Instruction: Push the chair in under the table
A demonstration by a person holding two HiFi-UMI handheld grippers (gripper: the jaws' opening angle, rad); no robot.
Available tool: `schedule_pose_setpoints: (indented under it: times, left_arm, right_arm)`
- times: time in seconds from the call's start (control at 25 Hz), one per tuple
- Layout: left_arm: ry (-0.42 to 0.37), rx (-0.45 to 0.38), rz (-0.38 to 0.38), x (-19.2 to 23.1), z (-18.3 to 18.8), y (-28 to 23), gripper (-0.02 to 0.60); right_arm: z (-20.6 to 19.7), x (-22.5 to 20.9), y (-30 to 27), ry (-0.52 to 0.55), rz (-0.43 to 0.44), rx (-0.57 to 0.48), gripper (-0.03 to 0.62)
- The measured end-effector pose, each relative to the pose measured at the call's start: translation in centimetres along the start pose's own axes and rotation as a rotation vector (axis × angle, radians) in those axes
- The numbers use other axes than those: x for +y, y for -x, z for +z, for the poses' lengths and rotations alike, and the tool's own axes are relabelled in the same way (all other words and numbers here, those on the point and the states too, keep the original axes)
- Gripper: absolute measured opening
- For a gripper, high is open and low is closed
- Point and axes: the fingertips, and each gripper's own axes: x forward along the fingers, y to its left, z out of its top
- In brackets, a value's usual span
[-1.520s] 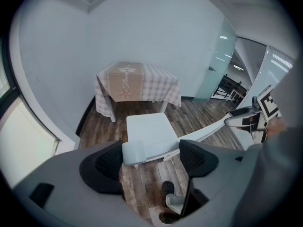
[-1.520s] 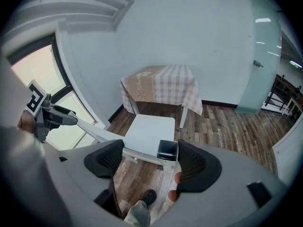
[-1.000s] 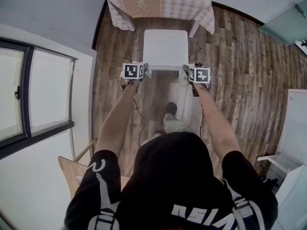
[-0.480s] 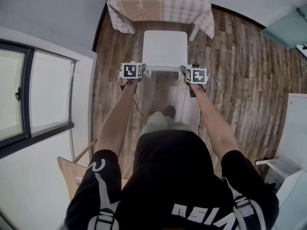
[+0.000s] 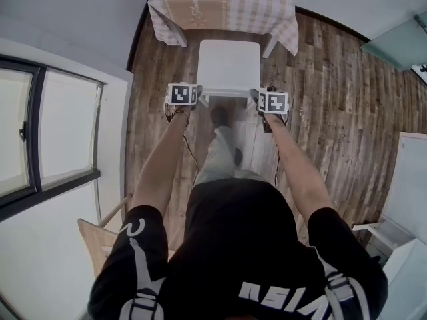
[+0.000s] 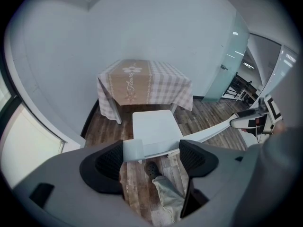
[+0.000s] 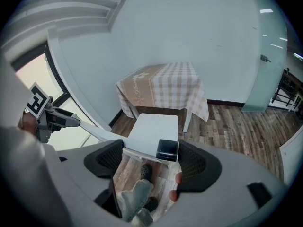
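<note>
Chair: a white chair [image 5: 230, 65] stands on the floor facing the surface. Its seat lies between the two near legs, its far edge at the cloth's hem; most of the seat shows clear of the cloth.
Surface: the surface [image 5: 227, 2] is a small table draped in a beige and white checked tablecloth [image 6: 156, 82] with a flower print.
Left hand-held gripper [image 6: 151, 157]: jaws wide, the left end of the chair's back rail [image 6: 156, 148] lying between them.
Right hand-held gripper [image 7: 150, 161]: jaws wide, the rail's hollow right end close by the right jaw.
Room: wood-plank floor [image 5: 333, 79], pale walls, a dark-framed window [image 5: 40, 132] on the left, a frosted glass door [image 6: 227, 65] on the right.
Person: one shoe [image 5: 219, 115] is just behind the chair.
</note>
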Motion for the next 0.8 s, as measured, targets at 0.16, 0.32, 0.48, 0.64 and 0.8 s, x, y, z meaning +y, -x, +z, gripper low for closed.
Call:
schedule_pose_setpoints:
  times: [0.16, 0.32, 0.48, 0.64, 0.8]
  left_arm:
    - [0.002, 0.007, -0.004, 0.4, 0.8, -0.6, 0.377]
    - [-0.004, 0.001, -0.003, 0.9, 2.1, -1.1, 0.377]
    - [-0.006, -0.004, -0.006, 1.3, 3.2, -1.6, 0.377]
    - [-0.007, 0.000, -0.003, 1.7, 4.2, -2.2, 0.377]
    - [-0.009, -0.004, -0.004, 2.1, 5.3, -2.7, 0.377]
  right_arm:
    - [0.7, -0.2, -0.7, -0.004, -0.003, 0.007, 0.380]
    - [1.8, -0.2, -1.3, -0.007, -0.002, 0.004, 0.380]
    - [2.8, -0.3, -2.0, -0.007, 0.003, 0.004, 0.380]
    - [3.7, -0.6, -2.6, -0.009, 0.007, 0.003, 0.382]
    - [4.8, -0.7, -3.4, -0.013, 0.019, 0.008, 0.382]
